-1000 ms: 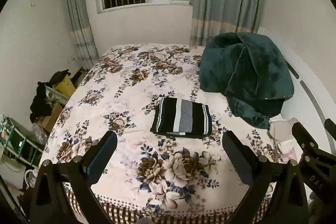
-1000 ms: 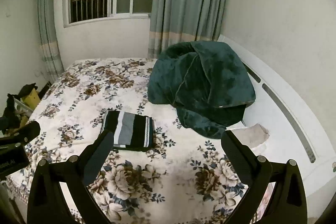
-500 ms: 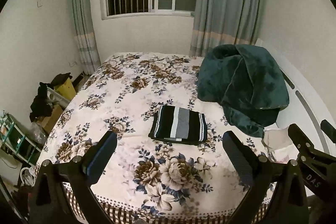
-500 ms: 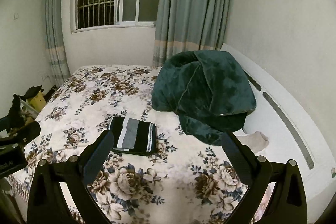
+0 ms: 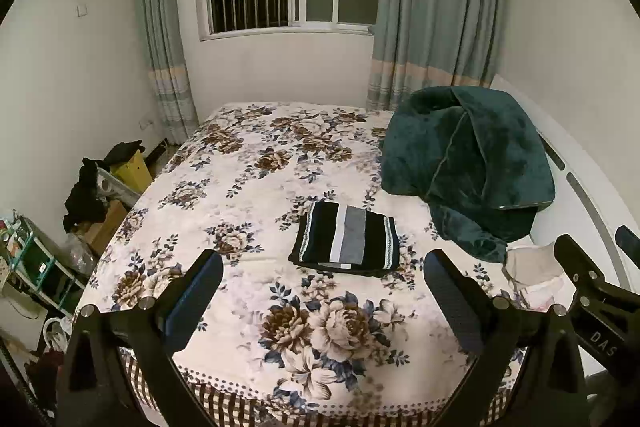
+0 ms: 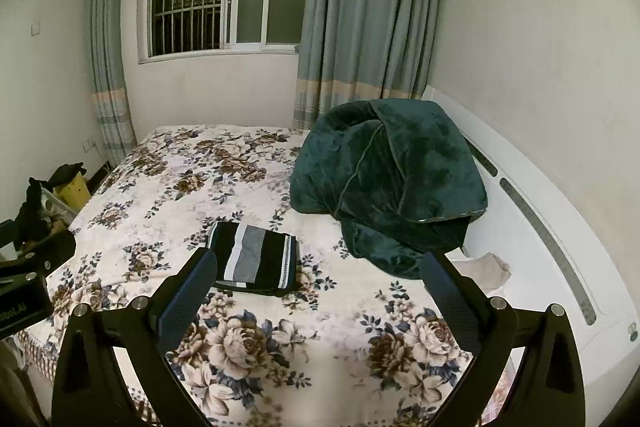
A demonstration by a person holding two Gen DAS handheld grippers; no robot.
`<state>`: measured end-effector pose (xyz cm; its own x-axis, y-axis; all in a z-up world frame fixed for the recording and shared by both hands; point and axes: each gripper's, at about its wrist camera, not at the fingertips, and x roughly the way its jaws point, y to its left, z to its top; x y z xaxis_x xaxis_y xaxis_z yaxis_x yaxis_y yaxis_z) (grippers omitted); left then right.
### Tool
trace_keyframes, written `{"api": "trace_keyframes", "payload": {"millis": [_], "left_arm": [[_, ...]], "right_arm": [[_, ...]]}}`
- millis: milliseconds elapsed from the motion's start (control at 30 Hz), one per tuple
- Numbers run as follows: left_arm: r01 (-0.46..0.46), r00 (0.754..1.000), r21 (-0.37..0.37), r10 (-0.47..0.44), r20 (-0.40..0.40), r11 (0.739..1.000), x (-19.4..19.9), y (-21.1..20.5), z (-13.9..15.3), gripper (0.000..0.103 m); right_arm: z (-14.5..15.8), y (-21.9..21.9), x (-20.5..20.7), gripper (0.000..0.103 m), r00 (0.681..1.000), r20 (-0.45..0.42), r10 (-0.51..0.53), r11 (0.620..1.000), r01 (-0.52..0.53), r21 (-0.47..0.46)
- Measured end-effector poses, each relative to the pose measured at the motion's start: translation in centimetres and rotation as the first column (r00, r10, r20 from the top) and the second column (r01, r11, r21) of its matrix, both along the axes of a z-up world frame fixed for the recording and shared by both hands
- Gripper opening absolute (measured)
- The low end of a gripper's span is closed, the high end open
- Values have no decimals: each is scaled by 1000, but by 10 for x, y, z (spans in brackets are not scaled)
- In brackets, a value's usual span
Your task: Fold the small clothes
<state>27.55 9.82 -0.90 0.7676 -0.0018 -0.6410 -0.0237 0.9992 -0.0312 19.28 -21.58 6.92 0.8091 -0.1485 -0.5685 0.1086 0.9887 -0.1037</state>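
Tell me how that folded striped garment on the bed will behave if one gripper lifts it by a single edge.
The folded striped garment looks like soft knit in stacked layers, so it would probably droop and come unfolded. It seems light, as the floral bedspread barely dents under it. Pushed, it would likely bunch rather than slide, cloth on cloth.

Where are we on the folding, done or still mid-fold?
Looks done: the striped garment lies as a neat folded rectangle on the floral bed. In hand: nothing; left hand-held gripper and right hand-held gripper are both open and off the cloth. Possibly left: a pale crumpled cloth beside the green blanket.
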Motion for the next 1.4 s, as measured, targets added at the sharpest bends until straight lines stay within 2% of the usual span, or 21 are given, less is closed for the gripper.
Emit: {"api": "trace_keyframes", "payload": {"millis": [733, 1400], "left_arm": [[-11, 1000, 8, 11, 8, 1000, 0, 8, 6, 103], [-28, 1000, 24, 27, 14, 999, -2, 16, 1, 103]], "right_arm": [[22, 11, 11, 103, 1000, 14, 24, 1000, -24, 11], [18, 10, 10, 103, 999, 9, 40, 999, -40, 17]]}}
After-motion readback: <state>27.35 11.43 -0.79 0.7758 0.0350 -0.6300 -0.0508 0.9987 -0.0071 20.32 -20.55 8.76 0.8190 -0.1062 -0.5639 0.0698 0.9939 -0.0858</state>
